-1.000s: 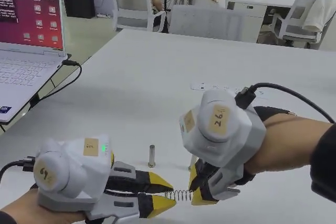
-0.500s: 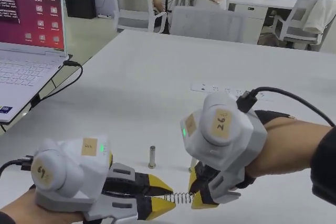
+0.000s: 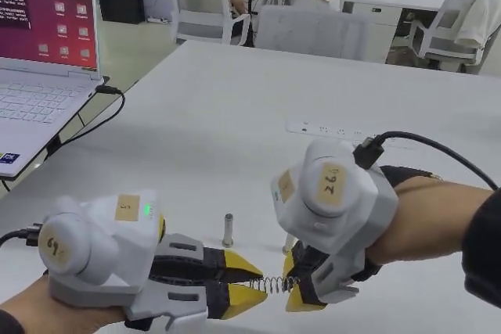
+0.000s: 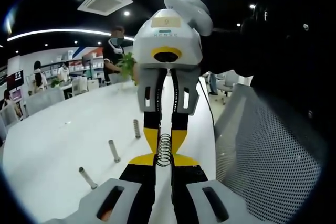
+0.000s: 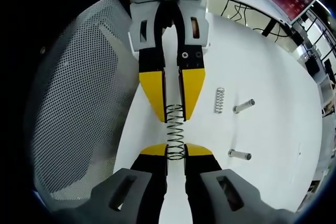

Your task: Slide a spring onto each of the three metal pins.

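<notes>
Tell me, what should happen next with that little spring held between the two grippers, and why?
The spring is clamped at both ends, by the left gripper and the right gripper, so neither end is free to slip over a pin. Probably one of them should open and let go first.

Left gripper [image 3: 254, 281]: white rounded housing, grey base, black jaws with yellow tips. Tan handwritten label and green light [image 3: 145, 210] on top, cross-head screw [image 5: 185, 54] at the jaw root. Right gripper [image 3: 291, 283]: same build and a tan label, with a black cable [image 3: 438, 146] plugged into its rear. Black sleeve [image 3: 481, 248] behind it.
</notes>
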Demonstrator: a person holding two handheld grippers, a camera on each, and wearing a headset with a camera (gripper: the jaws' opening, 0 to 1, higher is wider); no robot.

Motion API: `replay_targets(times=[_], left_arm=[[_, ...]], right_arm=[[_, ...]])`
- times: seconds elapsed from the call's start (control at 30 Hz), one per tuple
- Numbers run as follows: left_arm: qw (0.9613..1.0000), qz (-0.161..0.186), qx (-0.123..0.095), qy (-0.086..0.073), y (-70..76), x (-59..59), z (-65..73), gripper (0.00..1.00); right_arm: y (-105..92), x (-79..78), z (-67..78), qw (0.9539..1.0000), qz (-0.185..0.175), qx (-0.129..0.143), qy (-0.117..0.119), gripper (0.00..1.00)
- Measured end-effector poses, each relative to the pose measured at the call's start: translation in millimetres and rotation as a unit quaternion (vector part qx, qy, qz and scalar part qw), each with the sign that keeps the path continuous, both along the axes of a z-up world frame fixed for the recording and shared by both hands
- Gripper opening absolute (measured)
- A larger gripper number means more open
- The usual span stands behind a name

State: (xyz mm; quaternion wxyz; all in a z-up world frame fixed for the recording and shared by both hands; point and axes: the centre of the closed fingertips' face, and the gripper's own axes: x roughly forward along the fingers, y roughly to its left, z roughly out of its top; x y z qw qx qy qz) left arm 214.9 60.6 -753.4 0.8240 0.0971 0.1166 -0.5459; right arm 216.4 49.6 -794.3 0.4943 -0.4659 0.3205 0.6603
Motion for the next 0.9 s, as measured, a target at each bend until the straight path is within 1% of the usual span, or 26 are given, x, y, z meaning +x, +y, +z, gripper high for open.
replay_targets(times=[0.17, 0.33, 0.47, 0.6, 0.73, 0.9], left_arm=[[1.0, 0.003, -0.001, -0.001, 0.8, 1.6, -0.7, 0.02], [1.0, 0.003, 0.009, -0.003, 1.3, 2.1, -4.6, 0.02], [0.9999, 0.003, 0.012, -0.002, 1.6, 2.9, -6.1, 0.02], [0.9999, 0.004, 0.013, -0.003, 1.6, 3.5, -6.2, 0.02], [0.9999, 0.003, 0.015, -0.002, 0.9, 3.4, -8.5, 0.02], [0.9999, 0.002, 0.014, -0.002, 0.8, 3.2, -8.3, 0.02]], right_arm=[[0.7, 2.2, 5.7, 0.9999, -0.009, 0.007, 0.003, 0.09], [3.7, 0.5, 14.5, 0.9998, -0.012, 0.016, 0.003, 0.09], [8.1, -0.1, 22.9, 0.9993, -0.019, 0.029, 0.012, 0.09], [11.0, -1.3, 27.0, 0.999, -0.022, 0.036, 0.016, 0.09], [17.4, -4.0, 33.6, 0.9984, -0.023, 0.048, 0.021, 0.09], [22.4, -6.0, 37.1, 0.9982, -0.024, 0.051, 0.022, 0.08]])
